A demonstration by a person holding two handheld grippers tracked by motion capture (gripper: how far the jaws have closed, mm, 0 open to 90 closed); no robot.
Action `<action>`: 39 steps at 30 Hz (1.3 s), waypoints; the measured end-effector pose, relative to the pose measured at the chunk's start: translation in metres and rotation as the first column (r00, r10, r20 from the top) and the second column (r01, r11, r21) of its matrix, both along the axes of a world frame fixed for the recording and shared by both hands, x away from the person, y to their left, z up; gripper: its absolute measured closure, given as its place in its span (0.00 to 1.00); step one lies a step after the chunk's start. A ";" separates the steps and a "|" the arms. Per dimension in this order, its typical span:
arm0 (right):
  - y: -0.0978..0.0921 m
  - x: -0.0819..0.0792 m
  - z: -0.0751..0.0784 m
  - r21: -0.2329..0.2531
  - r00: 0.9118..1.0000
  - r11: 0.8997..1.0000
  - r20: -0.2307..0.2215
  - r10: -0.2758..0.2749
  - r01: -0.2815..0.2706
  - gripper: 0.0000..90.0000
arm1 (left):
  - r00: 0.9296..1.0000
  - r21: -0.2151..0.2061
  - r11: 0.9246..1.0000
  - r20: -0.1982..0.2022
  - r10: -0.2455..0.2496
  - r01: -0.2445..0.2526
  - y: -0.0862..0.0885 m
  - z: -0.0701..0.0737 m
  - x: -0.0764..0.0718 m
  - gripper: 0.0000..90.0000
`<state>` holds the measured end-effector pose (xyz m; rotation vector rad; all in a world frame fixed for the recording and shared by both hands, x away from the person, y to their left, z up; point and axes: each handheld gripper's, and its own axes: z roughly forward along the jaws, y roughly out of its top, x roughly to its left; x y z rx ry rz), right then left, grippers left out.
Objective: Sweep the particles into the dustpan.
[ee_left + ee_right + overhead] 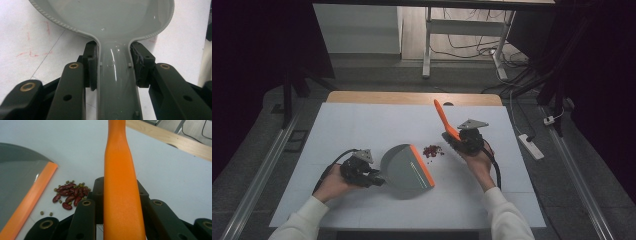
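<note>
**Plastics, beans and a matt table**

The grey dustpan looks like glossy moulded plastic with a finely ribbed rim; its lip is smooth orange. The orange handle has a faintly grainy, satin plastic surface. The beans are shiny dark red, with small dull green ones. The tabletop is matt white, with bare wood along its far edge.

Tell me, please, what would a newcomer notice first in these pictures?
The bright orange handle stands out first, rising from the right gripper, whose jaws are shut on it. Next is the grey dustpan with its orange lip at the table's middle, held at its handle by the left gripper. Between them lies a small pile of red beans.
</note>
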<state>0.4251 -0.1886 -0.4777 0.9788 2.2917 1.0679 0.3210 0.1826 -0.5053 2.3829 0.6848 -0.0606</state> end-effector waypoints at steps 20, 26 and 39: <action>0.015 0.013 -0.017 -0.058 0.999 0.998 -0.037 0.013 -0.015 0.79 | 0.999 -0.019 1.000 -0.034 -0.012 0.012 -0.009 -0.003 0.009 0.68; 0.020 0.014 -0.021 -0.078 0.998 0.996 -0.056 0.028 -0.032 0.79 | 0.999 -0.020 1.000 -0.038 -0.013 0.013 -0.009 -0.003 0.009 0.68; 0.036 0.006 -0.025 -0.060 0.994 0.994 -0.069 0.083 -0.087 0.79 | 0.999 -0.021 1.000 -0.040 -0.013 0.012 -0.010 -0.003 0.009 0.68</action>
